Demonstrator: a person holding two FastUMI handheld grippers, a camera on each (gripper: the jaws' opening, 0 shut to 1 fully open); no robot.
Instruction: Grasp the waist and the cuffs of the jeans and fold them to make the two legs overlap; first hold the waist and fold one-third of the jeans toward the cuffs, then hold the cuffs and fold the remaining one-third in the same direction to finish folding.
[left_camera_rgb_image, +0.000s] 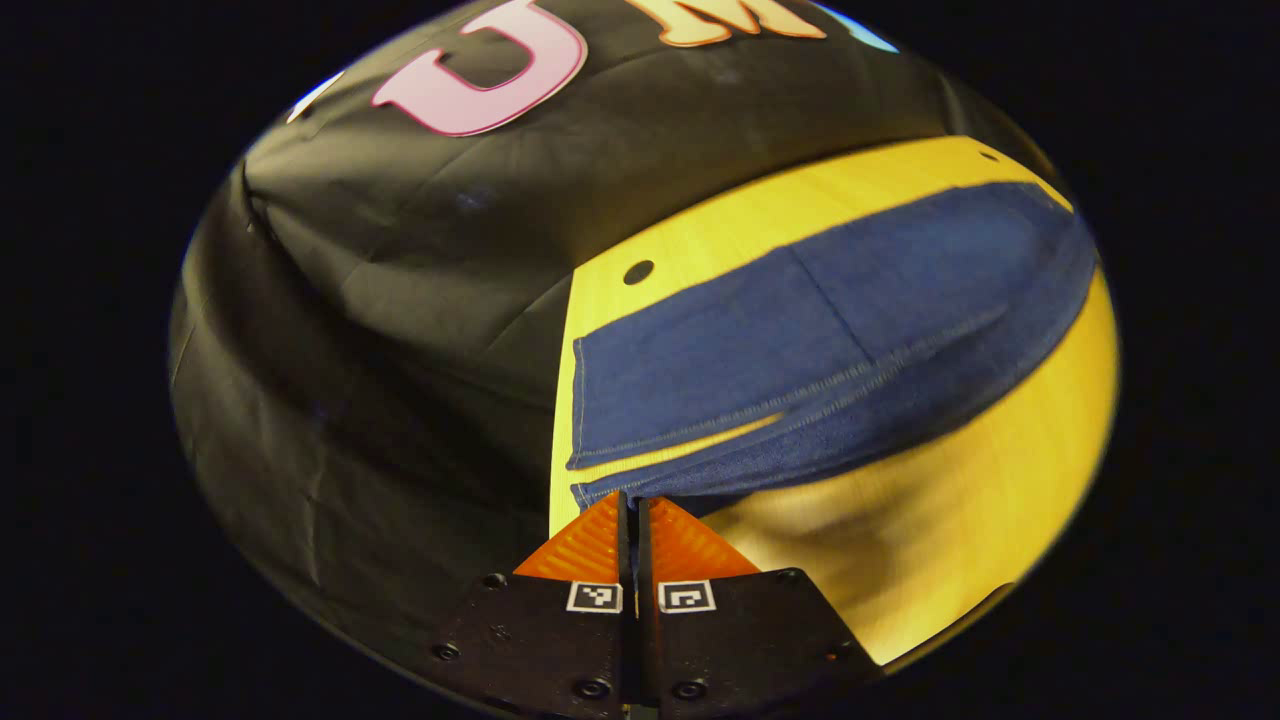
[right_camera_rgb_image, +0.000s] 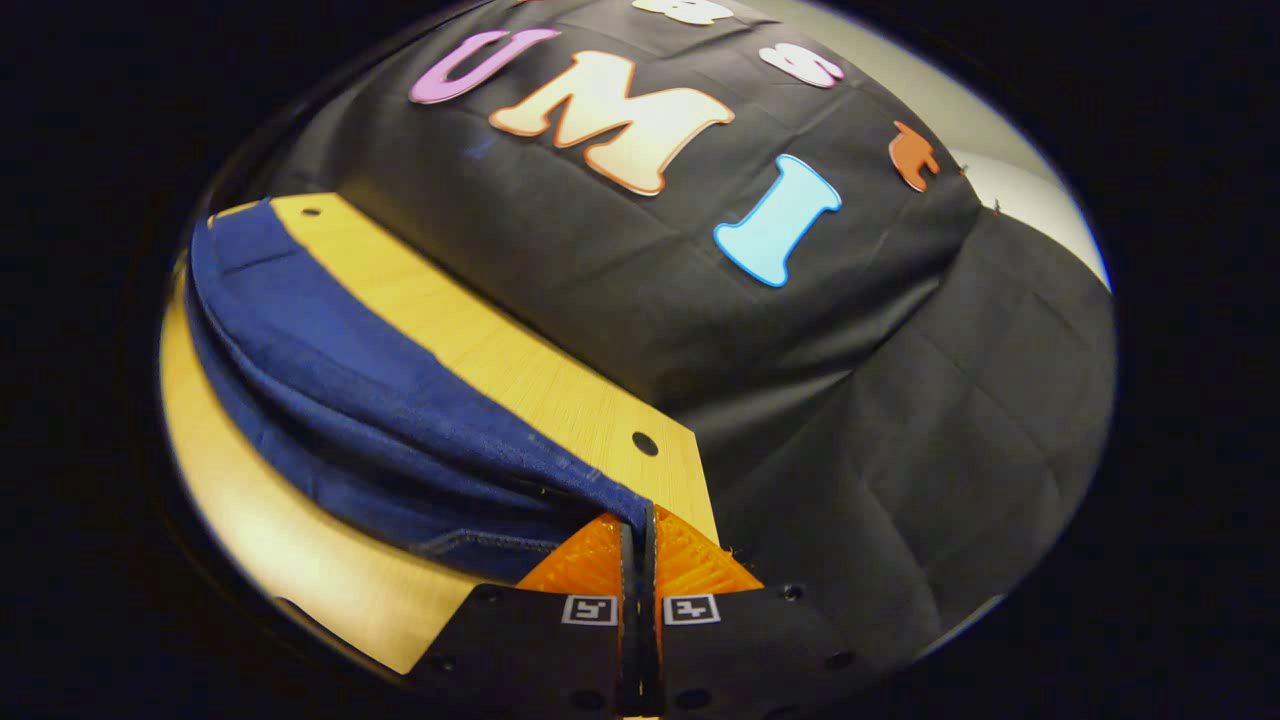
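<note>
**A:** What have I got at the tips?

**B:** Your left gripper (left_camera_rgb_image: 634, 505) has its orange fingers pressed together on a denim edge of the jeans (left_camera_rgb_image: 800, 340), at what looks like a cuff. The right gripper (right_camera_rgb_image: 640, 520) is pinched the same way on another edge, which I'd judge is the waist end.

**A:** And ahead of my tools?

**B:** In the left gripper view one leg lies flat just beyond the tips, and the pinched layer sits slightly off it. Beyond that is the wooden table (left_camera_rgb_image: 1000, 480).

**A:** So I'm mid-fold, I think, laying one leg onto the other.

**B:** Likely. Carry both ends level and at one pace, keep the cloth taut between them, and line the hems up before loosening.
</note>
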